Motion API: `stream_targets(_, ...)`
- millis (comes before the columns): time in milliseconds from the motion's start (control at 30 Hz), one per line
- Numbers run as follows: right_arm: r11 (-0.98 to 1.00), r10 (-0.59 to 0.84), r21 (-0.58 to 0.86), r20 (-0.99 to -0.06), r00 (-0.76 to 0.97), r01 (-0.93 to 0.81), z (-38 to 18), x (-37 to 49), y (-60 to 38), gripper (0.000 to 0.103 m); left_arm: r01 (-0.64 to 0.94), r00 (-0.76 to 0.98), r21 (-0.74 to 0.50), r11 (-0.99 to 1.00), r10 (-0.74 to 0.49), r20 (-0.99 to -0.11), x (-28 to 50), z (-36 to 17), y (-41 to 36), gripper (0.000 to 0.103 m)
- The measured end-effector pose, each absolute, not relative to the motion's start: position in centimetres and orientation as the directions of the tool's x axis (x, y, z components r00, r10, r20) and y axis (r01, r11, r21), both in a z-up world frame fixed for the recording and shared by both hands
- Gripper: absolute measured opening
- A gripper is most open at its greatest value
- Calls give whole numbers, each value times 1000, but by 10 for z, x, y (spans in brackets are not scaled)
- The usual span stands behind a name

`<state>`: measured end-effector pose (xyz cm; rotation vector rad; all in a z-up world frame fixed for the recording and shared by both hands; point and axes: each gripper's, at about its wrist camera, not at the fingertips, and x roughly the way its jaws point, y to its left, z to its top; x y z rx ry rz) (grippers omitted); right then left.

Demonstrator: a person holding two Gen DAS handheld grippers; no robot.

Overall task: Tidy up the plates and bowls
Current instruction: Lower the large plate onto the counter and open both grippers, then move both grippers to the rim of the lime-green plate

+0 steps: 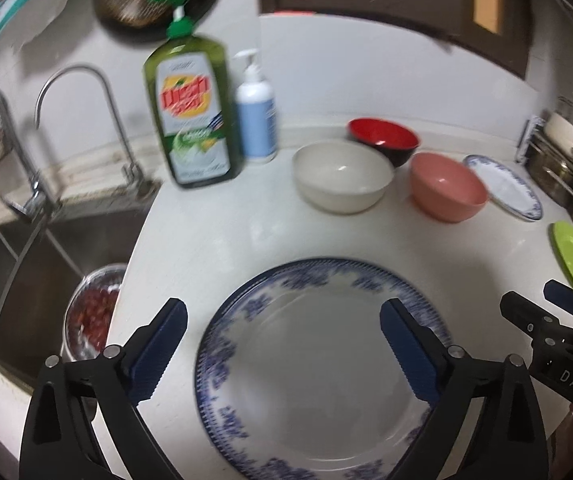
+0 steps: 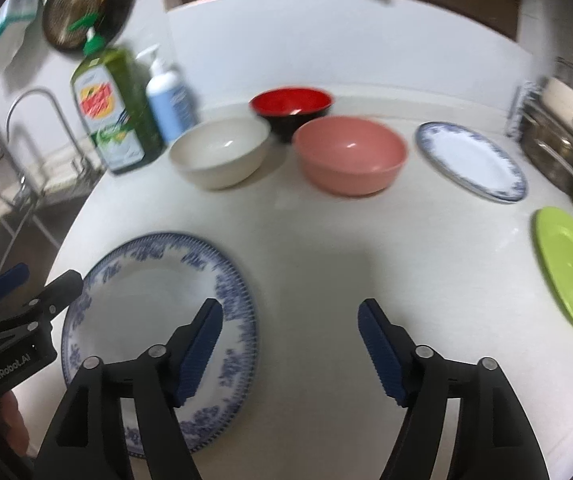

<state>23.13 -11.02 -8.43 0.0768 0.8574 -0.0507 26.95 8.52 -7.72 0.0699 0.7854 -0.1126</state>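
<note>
**Fig. — Both grippers open over the big blue-rimmed plate, nothing held**

The left gripper (image 1: pixel 282 348) hangs above the big plate (image 1: pixel 318 368), jaws spread wide; one blue pad sits over the plate's left side, the other over its right rim, neither pressing. The right gripper (image 2: pixel 290 348) is also open and empty: its left pad overlaps the plate's right edge in view, its right pad is over bare counter (image 2: pixel 326 248). The plate lies flat near the front edge, next to the sink (image 1: pixel 26 264).

Other task items, at the back of the counter: white bowl (image 2: pixel 218 152), pink bowl (image 2: pixel 350 156) and red bowl (image 2: pixel 290 108) close together, white and pink apart, red just behind them. A small blue-rimmed plate (image 2: pixel 470 160) lies to the right of the pink bowl; a green plate (image 2: pixel 570 268) sits by the right edge.

Doing the step well (judgement): the next pick is prob. a bowl or smaller plate for stacking. Approach w/ jaws wide, take a bowl by its wall at the rim, a plate by its edge; set larger items under smaller ones, and keep clear of the soap bottles (image 1: pixel 190 120).

View differences: the left wrist view shows the sink w/ a container of red stuff (image 1: pixel 90 316) inside, and the big plate nearly whole. The right wrist view shows the green plate and small plate in full, plus the gaps betw. bowls.
</note>
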Motion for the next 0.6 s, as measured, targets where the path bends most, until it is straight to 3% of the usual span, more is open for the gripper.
stream_targets(600, 954, -195, 41, -667, 719, 296, -40, 179, -218, 76, 335, 732, 16, 942, -250, -633, 255, -39, -34, 102)
